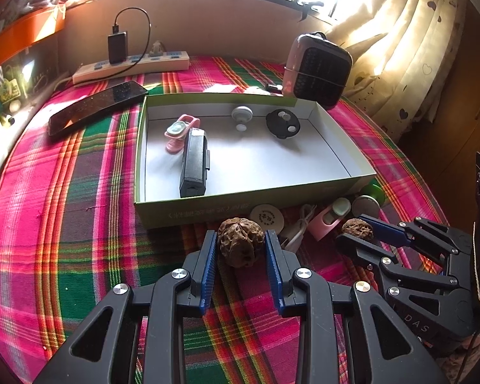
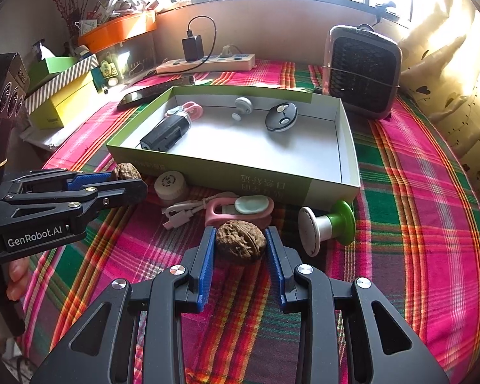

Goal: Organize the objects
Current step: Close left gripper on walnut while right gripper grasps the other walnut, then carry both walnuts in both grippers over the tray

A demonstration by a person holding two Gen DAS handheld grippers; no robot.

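Surroundings of the plaid-covered tabletop

A pink, green and orange plaid cloth (image 1: 80,192) is spread over the tabletop. At the far edge a white power strip (image 1: 131,67) is laid along the wall, with a black charger (image 1: 116,46) plugged into it. A dark phone (image 1: 96,105) is laid flat near it. A small heater (image 2: 363,70) is stood beside cream curtains (image 1: 409,48). An orange tray (image 2: 118,30) and a yellow box (image 2: 64,102) are seen at left.

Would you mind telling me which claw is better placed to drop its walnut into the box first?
Left, narrowly. The left claw grips its walnut right at the box front wall. The right claw has the pink clip lying before the wall.
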